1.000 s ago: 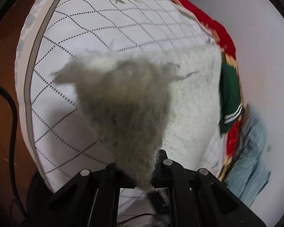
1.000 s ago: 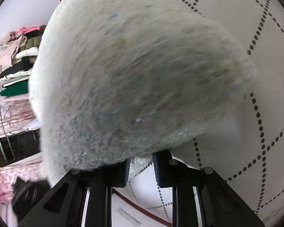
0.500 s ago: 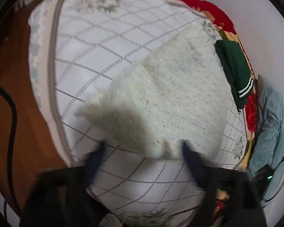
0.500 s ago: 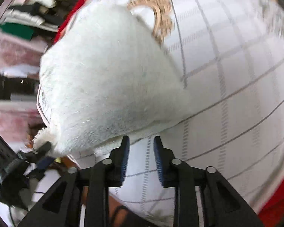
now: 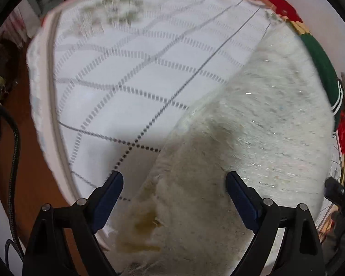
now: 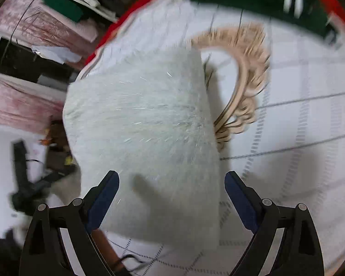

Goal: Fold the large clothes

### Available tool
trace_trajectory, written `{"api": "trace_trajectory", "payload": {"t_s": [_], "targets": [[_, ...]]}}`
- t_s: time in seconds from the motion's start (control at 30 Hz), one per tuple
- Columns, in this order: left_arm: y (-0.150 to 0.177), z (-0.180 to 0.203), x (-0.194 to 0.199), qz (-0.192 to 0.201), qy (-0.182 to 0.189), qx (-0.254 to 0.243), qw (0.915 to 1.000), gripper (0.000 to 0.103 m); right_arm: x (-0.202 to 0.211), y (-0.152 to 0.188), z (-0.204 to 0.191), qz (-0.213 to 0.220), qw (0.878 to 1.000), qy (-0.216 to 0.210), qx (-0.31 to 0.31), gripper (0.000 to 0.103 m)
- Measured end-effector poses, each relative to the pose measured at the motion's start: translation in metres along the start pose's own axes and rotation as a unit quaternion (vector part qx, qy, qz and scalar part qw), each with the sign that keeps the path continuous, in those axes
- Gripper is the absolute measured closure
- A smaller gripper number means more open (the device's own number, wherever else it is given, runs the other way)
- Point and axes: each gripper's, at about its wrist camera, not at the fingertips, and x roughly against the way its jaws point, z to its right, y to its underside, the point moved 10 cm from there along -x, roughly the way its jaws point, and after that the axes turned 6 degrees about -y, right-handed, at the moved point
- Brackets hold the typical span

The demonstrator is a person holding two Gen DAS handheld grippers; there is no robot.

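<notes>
On the white quilted bedspread [image 5: 131, 85], fluffy white garment [image 6: 145, 124] found lying flat as a compact, roughly rectangular block with straight edges, near the spread's edge and just beside a folded green garment [image 5: 322, 69]. Left gripper [image 5: 174, 192] and right gripper [image 6: 172, 189] both spread wide over the garment, holding nothing, no fabric between the pads. Judged well advanced: main fold appears laid down and released; possibly a final fold or tidying outstanding, though motion blur prevents confirming layers underneath.
</notes>
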Motion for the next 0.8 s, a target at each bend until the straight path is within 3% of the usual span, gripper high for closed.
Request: {"api": "trace_trajectory", "payload": {"t_s": [0.1, 0.23, 0.3, 0.37, 0.47, 0.6, 0.7, 0.8], "targets": [[0.002, -0.004, -0.006, 0.005, 0.016, 0.003, 0.9999, 0.009, -0.032, -0.008, 0.007, -0.04, 0.996, -0.073, -0.026, 0.008], [0.003, -0.006, -0.008, 0.009, 0.019, 0.002, 0.9998, 0.009, -0.057, -0.012, -0.004, -0.045, 0.988, -0.144, -0.045, 0.008], [0.002, -0.007, -0.01, 0.009, 0.017, 0.001, 0.9998, 0.009, -0.06, -0.013, -0.008, -0.036, 0.989, -0.137, -0.047, 0.015], [0.001, -0.01, -0.006, 0.012, 0.014, 0.003, 0.9998, 0.009, -0.054, -0.011, -0.011, -0.016, 0.988, -0.137, -0.072, 0.038], [0.005, -0.014, 0.019, 0.021, 0.017, 0.013, 0.9995, 0.01, -0.031, 0.003, -0.011, 0.023, 0.98, -0.146, -0.131, 0.05], [0.025, -0.03, 0.058, 0.035, 0.032, 0.049, 0.9976, 0.01, -0.014, 0.049, -0.008, 0.026, 0.977, -0.129, -0.166, 0.05], [0.041, -0.033, 0.05, 0.007, 0.06, 0.084, 0.9946, 0.01, -0.016, 0.082, 0.006, 0.0, 0.979, -0.096, -0.179, 0.035], [0.048, -0.02, 0.028, -0.031, 0.115, 0.123, 0.9853, 0.01, -0.022, 0.085, 0.015, 0.015, 0.977, -0.103, -0.187, 0.026]]}}
